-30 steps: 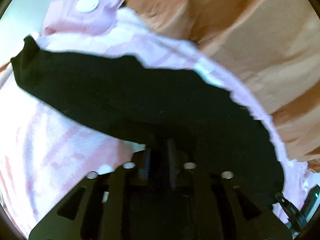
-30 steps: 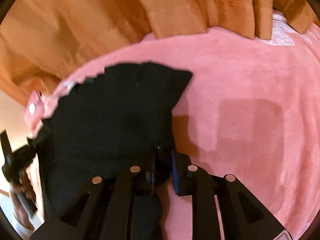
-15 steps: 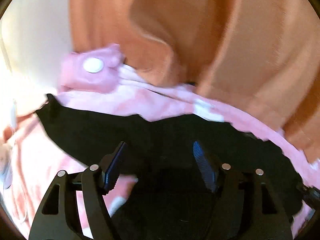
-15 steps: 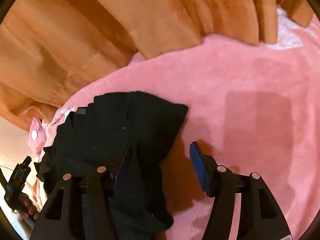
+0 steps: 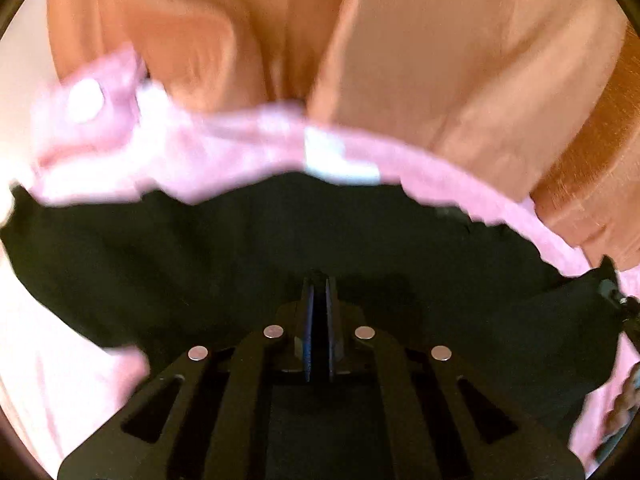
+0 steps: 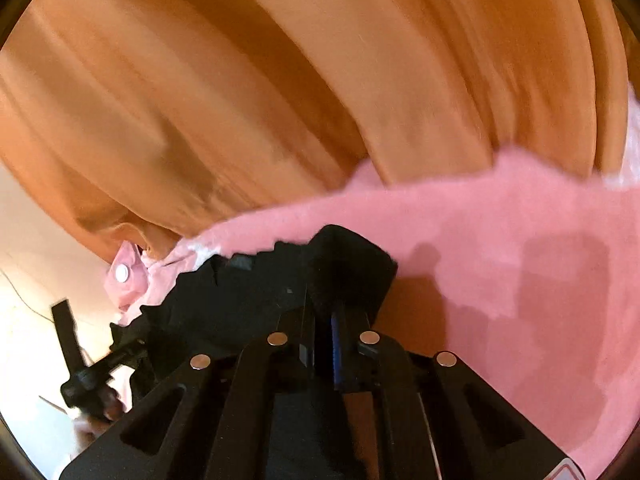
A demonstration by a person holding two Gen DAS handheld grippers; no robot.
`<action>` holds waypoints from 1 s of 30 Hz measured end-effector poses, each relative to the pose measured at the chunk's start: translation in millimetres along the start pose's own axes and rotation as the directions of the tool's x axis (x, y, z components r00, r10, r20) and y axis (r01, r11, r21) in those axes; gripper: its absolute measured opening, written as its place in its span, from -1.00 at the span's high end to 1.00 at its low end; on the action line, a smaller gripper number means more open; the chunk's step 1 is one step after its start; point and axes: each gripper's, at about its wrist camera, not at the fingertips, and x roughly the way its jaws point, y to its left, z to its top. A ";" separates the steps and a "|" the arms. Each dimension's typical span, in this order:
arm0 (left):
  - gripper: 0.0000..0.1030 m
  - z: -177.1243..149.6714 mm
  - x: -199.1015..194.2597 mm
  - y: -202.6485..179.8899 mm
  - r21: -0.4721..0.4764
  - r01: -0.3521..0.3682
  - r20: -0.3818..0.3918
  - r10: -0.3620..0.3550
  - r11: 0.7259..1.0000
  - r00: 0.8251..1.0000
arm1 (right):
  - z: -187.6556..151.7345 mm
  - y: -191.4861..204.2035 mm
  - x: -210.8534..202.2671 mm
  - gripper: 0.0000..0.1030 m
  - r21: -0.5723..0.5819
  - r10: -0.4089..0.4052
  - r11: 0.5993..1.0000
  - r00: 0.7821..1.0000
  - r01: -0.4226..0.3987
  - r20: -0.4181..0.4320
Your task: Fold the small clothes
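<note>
**Black garment pinched at two points, fold barely begun**

The black garment (image 5: 256, 256) lies spread across the middle of the left wrist view, on a pink blanket (image 5: 100, 392), with orange curtains (image 5: 440, 72) filling the top of the frame. The left hand-held gripper (image 5: 319, 292), low in the centre, has just been closing and now stands narrow, its jaws pinching the dark cloth. In the right wrist view the right hand-held gripper (image 6: 324, 312) has likewise just closed and holds a raised corner of the garment. Judging by this, the grasp is made but the fold itself is still to do. The cloth looks soft, matte and limp, with a jagged far edge; both views are blurred.
</note>
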 end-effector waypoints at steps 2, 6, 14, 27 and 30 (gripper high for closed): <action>0.91 -0.9 8.5 12.2 -0.022 -0.029 -0.015 0.028 0.999 0.999 | -7.5 -10.8 17.8 0.89 -0.027 -0.084 0.996 0.995 0.083 -0.055; 1.00 -21.5 27.1 27.7 -0.020 -0.071 -0.072 0.069 0.997 0.995 | -18.0 -36.1 24.0 0.88 0.077 -0.125 0.988 0.984 0.135 -0.129; 0.80 -10.0 -33.1 -0.2 0.018 0.032 -0.040 -0.031 0.999 0.999 | -60.8 40.1 -13.6 0.88 -0.213 -0.181 0.968 0.959 0.134 -0.220; 0.27 -22.3 -60.2 -125.7 0.178 0.307 -0.089 -0.296 0.935 0.951 | 2.1 -18.0 -34.3 -0.15 -0.011 -0.156 0.988 0.980 0.156 -0.119; 0.27 -47.0 -38.6 -185.5 0.223 0.408 -0.178 -0.374 0.886 0.910 | 16.1 -46.4 9.7 -0.13 0.131 -0.084 0.985 0.970 0.116 -0.230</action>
